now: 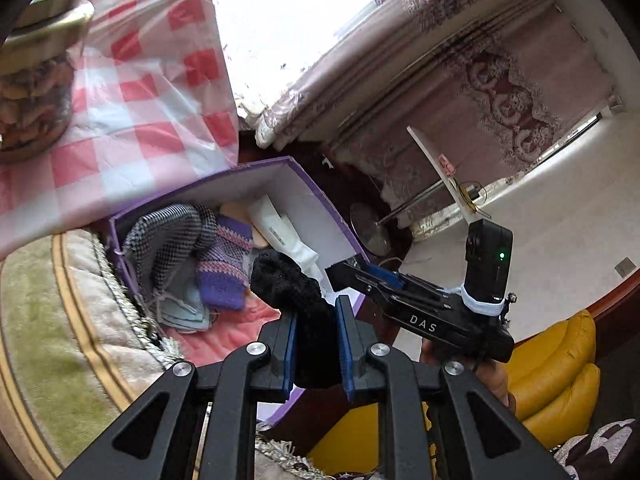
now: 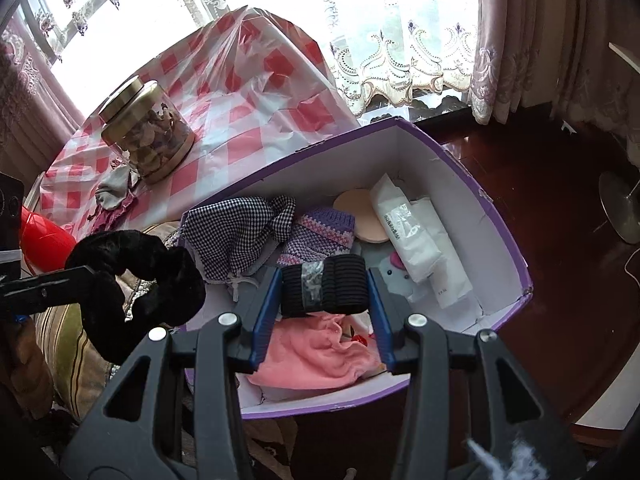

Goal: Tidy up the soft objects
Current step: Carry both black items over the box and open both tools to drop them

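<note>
Scrunchie and hair-tie bundle held over the purple box.
Left wrist view: left gripper jaws pinch the black scrunchie, box just beyond. Right wrist view: right gripper jaws clamp the hair-tie bundle crosswise, directly above the box.

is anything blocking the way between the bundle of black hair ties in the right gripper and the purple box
Nothing visible does. The bundle of black hair ties, clamped in the right gripper, hangs over the open purple box. No lid shows on it; only the pink cloth lies in the box beneath.
</note>
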`<state>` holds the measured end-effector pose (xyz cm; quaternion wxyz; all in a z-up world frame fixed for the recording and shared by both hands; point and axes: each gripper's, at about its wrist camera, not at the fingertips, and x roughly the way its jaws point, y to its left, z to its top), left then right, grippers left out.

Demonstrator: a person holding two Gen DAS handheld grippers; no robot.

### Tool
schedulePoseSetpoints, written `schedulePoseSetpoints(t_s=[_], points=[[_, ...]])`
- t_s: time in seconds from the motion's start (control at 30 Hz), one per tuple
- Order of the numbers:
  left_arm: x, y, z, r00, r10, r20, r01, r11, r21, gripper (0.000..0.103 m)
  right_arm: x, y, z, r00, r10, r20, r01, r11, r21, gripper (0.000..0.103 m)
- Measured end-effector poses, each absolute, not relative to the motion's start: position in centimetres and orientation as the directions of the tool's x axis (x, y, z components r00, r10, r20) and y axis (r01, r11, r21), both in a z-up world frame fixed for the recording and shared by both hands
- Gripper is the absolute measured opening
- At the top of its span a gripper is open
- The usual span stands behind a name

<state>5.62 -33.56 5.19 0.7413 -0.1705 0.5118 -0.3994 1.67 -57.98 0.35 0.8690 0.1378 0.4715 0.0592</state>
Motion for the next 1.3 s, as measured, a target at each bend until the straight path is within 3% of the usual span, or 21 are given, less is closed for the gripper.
schedulePoseSetpoints(t_s=[0.57,0.63,0.67,0.7,0.77,1.23,1.3], points=[[6.8,-38.0,4.9,0.118,-0.741,-0.661,0.461,0.630,-0.624,0.018,1.4,-59.3,0.5,0.555,0.219,-0.803,0.046,0.955,0.292,0.047],[7.5,-39.0,5.5,0.132,-0.761,-0.635,0.476,0.611,-0.633,0.023,1.3,-59.6,0.5,0.550,0.212,-0.808,0.052,0.957,0.287,0.047],[8.0,-39.5,5.6,0.125,-0.775,-0.620,0.482,0.593,-0.645,0.034,1.2,-59.7,0.5,0.547,0.210,-0.810,0.055,0.957,0.285,0.047],[8.7,-40.1,5.4,0.101,-0.786,-0.610,0.484,0.575,-0.660,0.058,1.2,-59.8,0.5,0.543,0.207,-0.814,0.058,0.958,0.282,0.047],[9.8,-40.9,4.7,0.092,-0.773,-0.628,0.454,0.594,-0.664,0.074,1.1,-59.9,0.4,0.532,0.205,-0.821,0.059,0.959,0.278,0.047],[10.7,-32.9,4.7,0.241,-0.736,-0.632,0.327,0.675,-0.661,0.074,2.1,-57.1,-0.5,0.489,0.248,-0.836,-0.014,0.961,0.277,0.048],[10.6,-31.1,5.0,0.270,-0.729,-0.629,0.312,0.684,-0.660,0.074,2.4,-56.8,-0.9,0.464,0.224,-0.857,-0.004,0.968,0.250,0.053]])
